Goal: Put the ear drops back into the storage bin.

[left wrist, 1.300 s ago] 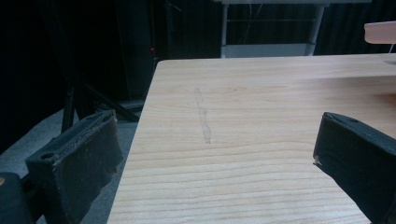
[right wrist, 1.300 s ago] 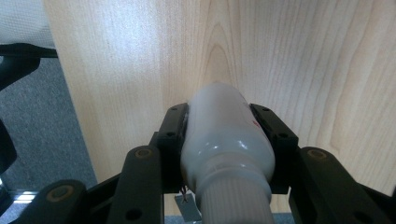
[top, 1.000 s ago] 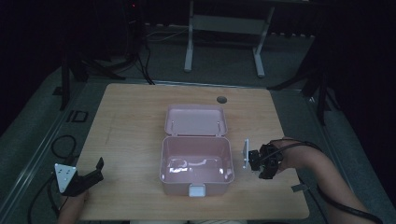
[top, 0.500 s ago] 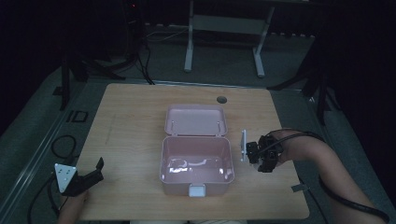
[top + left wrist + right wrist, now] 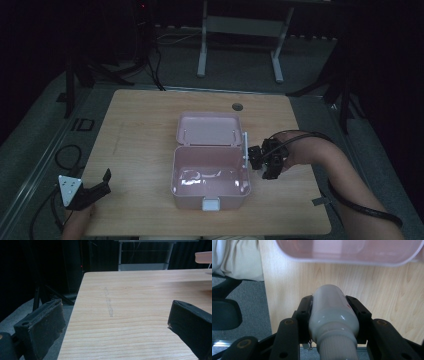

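White bottle [image 5: 333, 315] pinched in right gripper [image 5: 262, 159] beside pink box [image 5: 211, 172]; likely next: lower inside. Left gripper [image 5: 95, 189] spread, idle.

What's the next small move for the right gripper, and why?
Probably carry the white bottle over the open pink box rim and lower it in. The right gripper is clamped on it just beside the box's right wall, and the lid lies open behind.
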`<state>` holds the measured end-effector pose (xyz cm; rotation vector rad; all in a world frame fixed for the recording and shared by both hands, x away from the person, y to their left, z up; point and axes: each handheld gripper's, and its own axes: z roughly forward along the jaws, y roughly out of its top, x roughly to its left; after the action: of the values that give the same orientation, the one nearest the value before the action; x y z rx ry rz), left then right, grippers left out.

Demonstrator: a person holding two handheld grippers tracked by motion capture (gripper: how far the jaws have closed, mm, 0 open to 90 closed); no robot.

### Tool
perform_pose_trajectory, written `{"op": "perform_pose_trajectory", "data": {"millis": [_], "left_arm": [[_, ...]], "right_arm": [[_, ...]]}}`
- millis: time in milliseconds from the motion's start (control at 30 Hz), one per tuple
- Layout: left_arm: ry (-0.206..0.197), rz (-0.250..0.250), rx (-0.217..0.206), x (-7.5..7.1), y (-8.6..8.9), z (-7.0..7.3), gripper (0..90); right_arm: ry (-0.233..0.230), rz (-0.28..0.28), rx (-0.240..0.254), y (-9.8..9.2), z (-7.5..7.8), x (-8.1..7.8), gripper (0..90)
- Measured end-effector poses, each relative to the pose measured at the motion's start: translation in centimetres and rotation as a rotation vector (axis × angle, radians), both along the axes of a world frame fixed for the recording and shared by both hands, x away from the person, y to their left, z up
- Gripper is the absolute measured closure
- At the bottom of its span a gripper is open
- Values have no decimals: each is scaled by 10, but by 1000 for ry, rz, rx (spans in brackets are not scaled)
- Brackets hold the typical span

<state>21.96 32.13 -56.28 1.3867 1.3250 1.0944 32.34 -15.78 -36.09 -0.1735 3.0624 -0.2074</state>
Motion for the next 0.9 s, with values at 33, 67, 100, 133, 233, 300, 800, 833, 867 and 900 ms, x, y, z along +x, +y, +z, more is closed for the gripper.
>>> {"op": "perform_pose_trajectory", "data": {"millis": [33,67,100,133,233,300,800,833,867,900], "left_arm": [[0,0,0,0,0,0,10],[-1,0,0,0,0,0,10],[0,1,0,0,0,0,10],[0,0,-1,0,0,0,10],[0,0,0,0,0,0,10],[0,-1,-1,0,0,0,10],[-1,-1,-1,0,0,0,10],[0,-1,-1,0,0,0,10],[-1,-2,-1,0,0,0,10],[-1,-2,-1,0,0,0,10]], "right_arm": [[-1,1,-1,2,0,0,595],[-3,6,-3,5,1,0,595],[-3,12,-4,8,1,1,595],[-1,13,-5,11,1,1,595],[0,24,-6,19,2,1,595],[-1,27,-6,24,3,1,595],[18,47,3,56,-6,6,595],[21,52,2,57,-8,7,595],[25,51,1,58,-11,7,595],[25,44,-3,59,-14,8,595]]}}
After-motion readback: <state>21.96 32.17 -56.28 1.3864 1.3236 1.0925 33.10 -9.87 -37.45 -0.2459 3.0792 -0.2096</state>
